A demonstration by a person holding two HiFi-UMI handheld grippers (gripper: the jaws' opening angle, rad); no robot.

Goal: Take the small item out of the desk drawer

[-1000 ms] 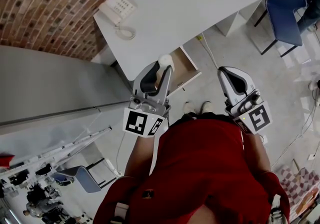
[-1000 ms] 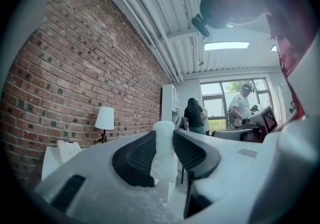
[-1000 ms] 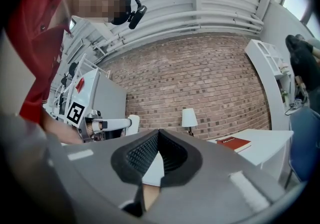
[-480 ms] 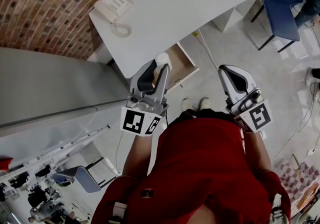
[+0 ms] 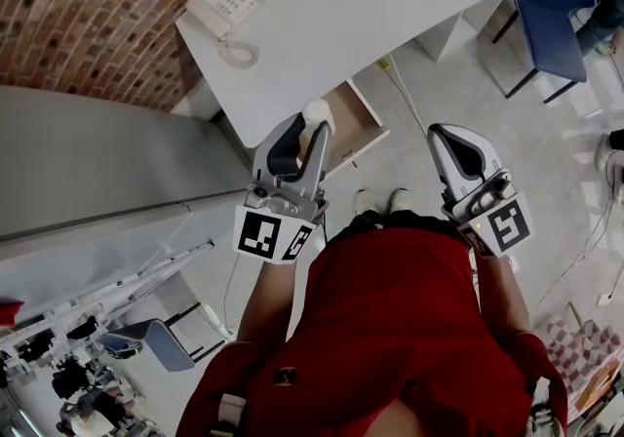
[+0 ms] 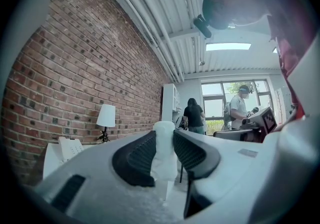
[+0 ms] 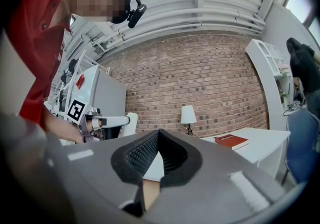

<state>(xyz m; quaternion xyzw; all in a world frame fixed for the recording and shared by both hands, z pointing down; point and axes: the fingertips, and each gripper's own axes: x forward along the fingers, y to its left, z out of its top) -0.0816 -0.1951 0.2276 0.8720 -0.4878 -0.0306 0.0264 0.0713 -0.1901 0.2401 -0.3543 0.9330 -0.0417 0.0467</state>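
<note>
- Step: small white item point(image 6: 164, 154) looks clear of the drawer point(image 5: 357, 123), so keep the pinch steady, no extra squeeze. Carry it off level w/o clipping the desk point(image 5: 341, 16) edge.
- L gripper point(image 5: 304, 130) is pinching the item btwn its ribbed pads. In head view it's mid-frame, by the drawer's left edge.
- R gripper point(image 5: 444, 139): jaws pressed together, nothing in them, right of centre.
- Both are held level in front of the torso, pointing toward the desk.

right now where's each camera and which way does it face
Head view: on the person's head, steeply down at desk, open drawer, left gripper, right gripper, red shirt.
Left gripper view: on left gripper, along jaws clamping white item, toward brick wall; red shirt shows.
Right gripper view: on right gripper, along closed jaws, toward that wall; red shirt shows.
Shared: lamp in both gripper views.
</note>
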